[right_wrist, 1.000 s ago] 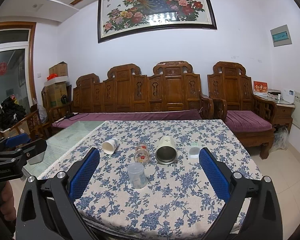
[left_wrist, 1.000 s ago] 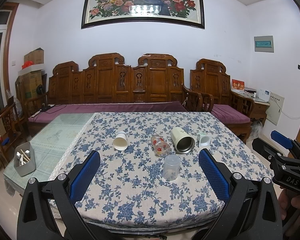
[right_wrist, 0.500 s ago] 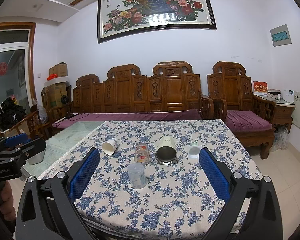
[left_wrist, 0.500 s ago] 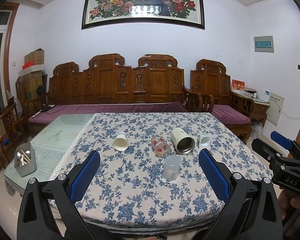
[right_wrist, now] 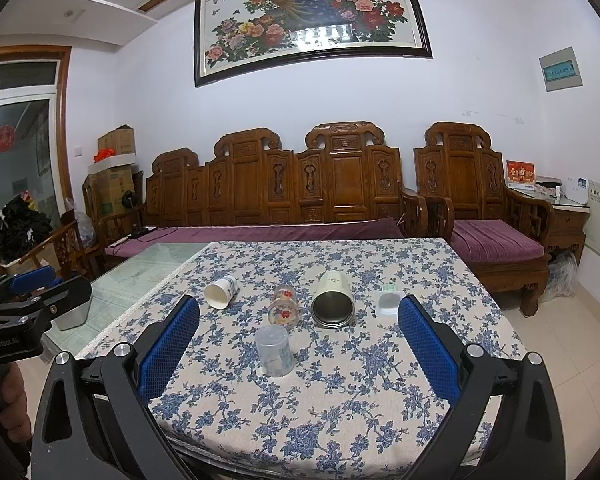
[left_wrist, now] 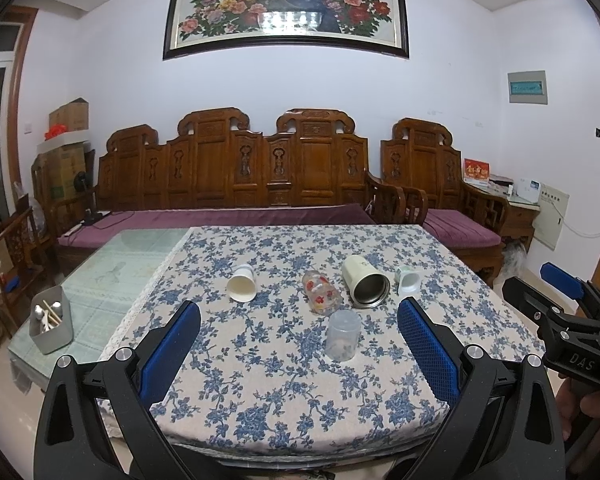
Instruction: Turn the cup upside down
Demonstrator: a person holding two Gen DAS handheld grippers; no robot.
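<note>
Both claws hang back off the near edge of the counter (right_wrist: 440, 264), the left claw (left_wrist: 299, 334) and the right claw (right_wrist: 299, 330) each spread wide with nothing between the blue pads. Five cups sit in the middle of the flowered cloth. The clear plastic cup (right_wrist: 275, 350) stands nearest the near edge with its long axis upright; it looks closed on top and wider at the foot, so I judge it already mouth-down, though its clearness leaves some doubt. Behind it a row of four lie on their sides, long axes running roughly from far edge to near edge, mouths toward the near edge: the paper cup (right_wrist: 221, 292) toward the left edge, the flowered glass (right_wrist: 285, 306), the steel-lined tumbler (right_wrist: 333, 299) and the small white cup (right_wrist: 389, 301) toward the right edge. Which cup the task means is not settled: one stands as the task wants, four do not. Any cup still to be turned would call for a grip across its side wall, then a lift and a swing until the mouth faces down.
</note>
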